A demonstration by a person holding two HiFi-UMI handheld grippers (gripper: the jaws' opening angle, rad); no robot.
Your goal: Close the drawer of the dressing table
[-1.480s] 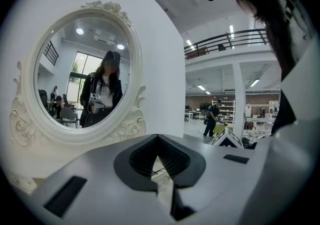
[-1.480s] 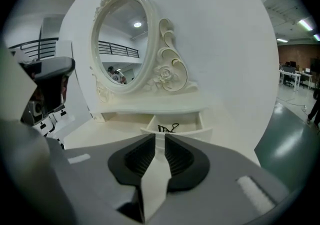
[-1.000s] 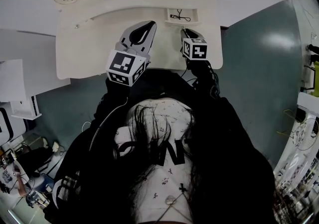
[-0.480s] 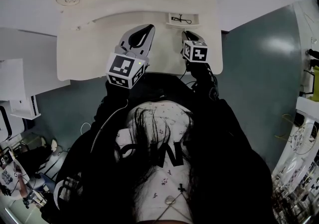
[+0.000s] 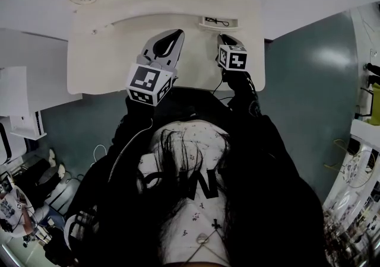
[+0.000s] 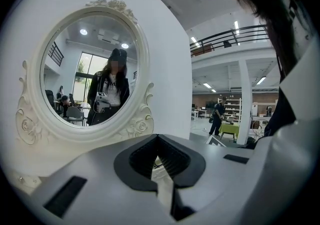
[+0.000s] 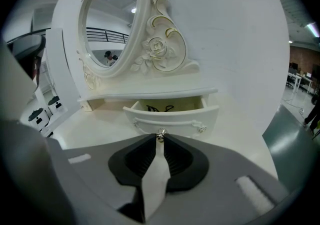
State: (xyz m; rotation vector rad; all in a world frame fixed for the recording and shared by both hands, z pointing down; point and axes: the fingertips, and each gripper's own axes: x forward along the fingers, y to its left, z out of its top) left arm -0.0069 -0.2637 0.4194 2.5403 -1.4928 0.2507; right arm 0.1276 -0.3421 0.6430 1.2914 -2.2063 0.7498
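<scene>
The white dressing table [image 5: 101, 58] has a small drawer [image 5: 218, 22] under its back shelf, pulled out only a little, with a black cable [image 5: 215, 21] inside. In the right gripper view the drawer [image 7: 172, 114] faces me, the cable [image 7: 160, 108] showing over its front. My right gripper [image 7: 160, 140] is shut, and its tips sit right at the drawer's middle metal knob [image 7: 160, 134]. In the head view it [image 5: 221, 38] points at the drawer front. My left gripper [image 5: 174, 33] hovers shut over the tabletop, left of the drawer, holding nothing; its own view [image 6: 158, 140] faces the mirror.
An oval mirror in a carved frame [image 7: 150, 44] rises behind the drawer. A white upright panel [image 7: 62, 89] stands at the table's left. Teal floor [image 5: 314, 82] lies to the right of the table, and white boxes [image 5: 18, 99] stand to its left.
The drawer has slid further into the table, with my right gripper following it forward. The left gripper has hardly moved.
</scene>
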